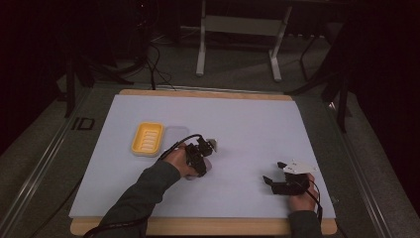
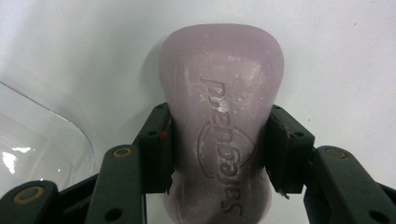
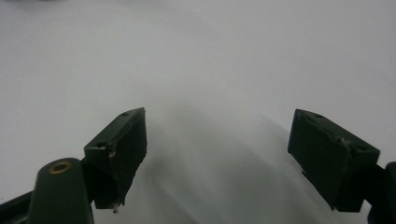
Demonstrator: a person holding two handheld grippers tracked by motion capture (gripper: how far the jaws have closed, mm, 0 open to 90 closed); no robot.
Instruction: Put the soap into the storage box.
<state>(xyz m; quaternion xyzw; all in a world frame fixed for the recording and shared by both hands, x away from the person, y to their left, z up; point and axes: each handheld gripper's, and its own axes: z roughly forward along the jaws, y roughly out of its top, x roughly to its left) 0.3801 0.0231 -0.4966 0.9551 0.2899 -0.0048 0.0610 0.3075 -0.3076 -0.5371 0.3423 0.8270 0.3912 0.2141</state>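
One lilac soap bar (image 2: 222,126) lies on the tabletop (image 1: 247,124), just right of the one yellow soap dish (image 1: 147,139). The left tool (image 2: 218,149) is clenched on its sides. The right tool (image 3: 217,158), well right of the dish, gapes with nothing between its jaws.

Left hand-held gripper (image 2: 219,154) clamped, right (image 3: 217,158) agape

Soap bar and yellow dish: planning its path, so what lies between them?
A clear plastic lid lies between the soap bar and the yellow dish, per the high view.
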